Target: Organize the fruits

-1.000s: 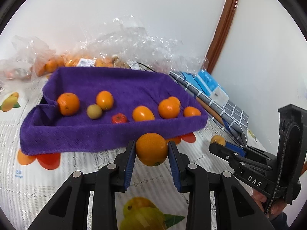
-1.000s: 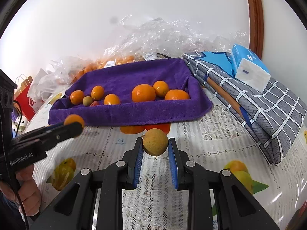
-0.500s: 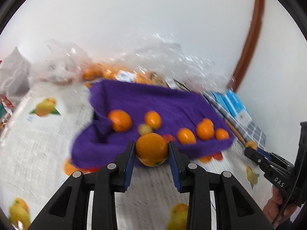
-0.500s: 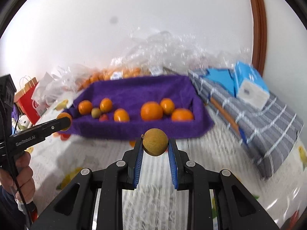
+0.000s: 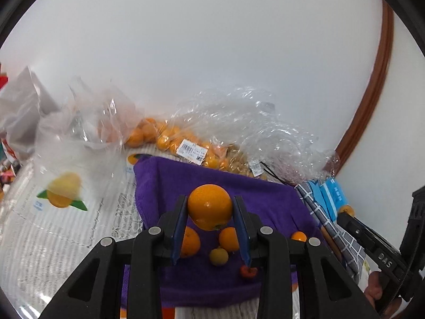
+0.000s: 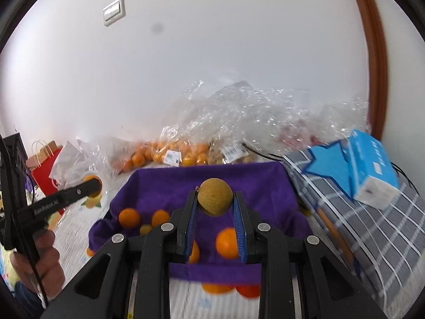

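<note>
Two held fruits: orange [image 5: 209, 206], brown fruit [image 6: 215, 197].

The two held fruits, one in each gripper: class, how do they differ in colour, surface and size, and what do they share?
Colour: the orange in the left gripper is bright orange; the brownish fruit in the right gripper is dull yellow-brown.
Surface: the orange is glossy; the brownish fruit looks matt and speckled.
Size: the orange fills a wider gap between its pads.
Shared: both are round, clamped between blue pads, and held above the purple towel.
</note>
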`<state>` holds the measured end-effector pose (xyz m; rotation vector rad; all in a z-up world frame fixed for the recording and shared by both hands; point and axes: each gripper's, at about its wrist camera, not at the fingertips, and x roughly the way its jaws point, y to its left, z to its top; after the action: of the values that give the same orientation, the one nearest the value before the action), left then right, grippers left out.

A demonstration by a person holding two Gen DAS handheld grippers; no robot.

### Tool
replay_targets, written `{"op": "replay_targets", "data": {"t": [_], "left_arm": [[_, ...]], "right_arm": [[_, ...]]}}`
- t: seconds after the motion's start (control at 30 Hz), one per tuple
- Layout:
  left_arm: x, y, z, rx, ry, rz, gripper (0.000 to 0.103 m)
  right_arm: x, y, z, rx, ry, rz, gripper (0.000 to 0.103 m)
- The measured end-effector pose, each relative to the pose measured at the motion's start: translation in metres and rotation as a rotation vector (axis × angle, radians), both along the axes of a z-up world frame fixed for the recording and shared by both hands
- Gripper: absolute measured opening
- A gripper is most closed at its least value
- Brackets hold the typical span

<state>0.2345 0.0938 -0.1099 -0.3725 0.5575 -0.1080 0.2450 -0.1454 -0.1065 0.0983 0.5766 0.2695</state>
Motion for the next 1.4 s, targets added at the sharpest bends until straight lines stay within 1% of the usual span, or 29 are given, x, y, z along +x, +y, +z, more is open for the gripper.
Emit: {"op": "replay_targets", "data": {"t": [0.07, 0.13, 0.2, 0.23, 0.27, 0.37, 0.5, 0.8, 0.87, 0.9, 0.93, 1.0, 1.03, 1.07, 1.13, 1.2, 1.27, 1.3, 1.33, 1.37, 1.4], "left_arm": [[0.005, 0.001, -0.013, -0.028, 0.021, -0.004, 0.032], [0.012, -0.002, -0.025, -0.03, 0.055, -0.018, 0.032], [0.018, -0.008, -0.035, -0.007, 0.084, -0.024, 0.032], [0.02, -0.01, -0.038, 0.003, 0.093, -0.031, 0.032], [0.021, -0.013, -0.039, 0.008, 0.095, -0.037, 0.032], [0.021, -0.019, -0.043, 0.037, 0.093, -0.048, 0.032], [0.022, -0.02, -0.044, 0.045, 0.097, -0.054, 0.032], [0.022, -0.025, -0.045, 0.084, 0.097, -0.055, 0.032], [0.02, -0.026, -0.044, 0.086, 0.089, -0.067, 0.037], [0.02, -0.027, -0.044, 0.083, 0.087, -0.073, 0.042], [0.019, -0.027, -0.044, 0.085, 0.087, -0.074, 0.046], [0.015, -0.028, -0.041, 0.099, 0.083, -0.061, 0.048], [0.013, -0.028, -0.04, 0.105, 0.081, -0.057, 0.048], [0.01, -0.028, -0.037, 0.113, 0.078, -0.051, 0.048], [0.002, -0.027, -0.031, 0.117, 0.071, -0.044, 0.048], [-0.01, -0.025, -0.025, 0.082, 0.068, -0.053, 0.05], [-0.024, -0.025, -0.016, 0.033, 0.068, -0.067, 0.051], [-0.03, -0.026, -0.013, 0.032, 0.067, -0.072, 0.051], [-0.039, -0.03, -0.007, 0.048, 0.06, -0.071, 0.054], [-0.047, -0.033, 0.0, 0.073, 0.059, -0.061, 0.055], [-0.058, -0.037, 0.008, 0.1, 0.051, -0.051, 0.059]], "right_arm": [[0.012, 0.005, -0.008, -0.016, 0.012, -0.007, 0.026], [0.02, 0.008, -0.019, -0.02, 0.027, -0.004, 0.026], [0.028, 0.01, -0.036, -0.018, 0.065, -0.001, 0.026], [0.034, 0.012, -0.046, -0.022, 0.106, 0.005, 0.026], [0.037, 0.014, -0.051, -0.033, 0.124, 0.01, 0.026], [0.042, 0.018, -0.061, -0.05, 0.146, 0.025, 0.026], [0.046, 0.02, -0.069, -0.056, 0.163, 0.025, 0.026], [0.04, 0.024, -0.069, -0.092, 0.132, 0.022, 0.026], [0.037, 0.024, -0.069, -0.089, 0.126, 0.022, 0.026], [0.035, 0.023, -0.069, -0.087, 0.122, 0.018, 0.026], [0.034, 0.023, -0.068, -0.087, 0.119, 0.016, 0.027], [0.031, 0.022, -0.067, -0.082, 0.115, 0.009, 0.04], [0.028, 0.02, -0.065, -0.08, 0.11, 0.002, 0.051], [0.026, 0.019, -0.063, -0.079, 0.103, -0.008, 0.053], [0.018, 0.014, -0.057, -0.082, 0.107, -0.048, 0.053], [0.007, 0.009, -0.045, -0.075, 0.122, -0.082, 0.053], [-0.008, 0.007, -0.031, -0.094, 0.114, -0.096, 0.053], [-0.016, 0.006, -0.023, -0.11, 0.104, -0.109, 0.053], [-0.025, 0.005, -0.014, -0.138, 0.095, -0.135, 0.053], [-0.035, 0.003, -0.005, -0.158, 0.088, -0.152, 0.053], [-0.048, 0.0, 0.005, -0.157, 0.082, -0.158, 0.054]]}}
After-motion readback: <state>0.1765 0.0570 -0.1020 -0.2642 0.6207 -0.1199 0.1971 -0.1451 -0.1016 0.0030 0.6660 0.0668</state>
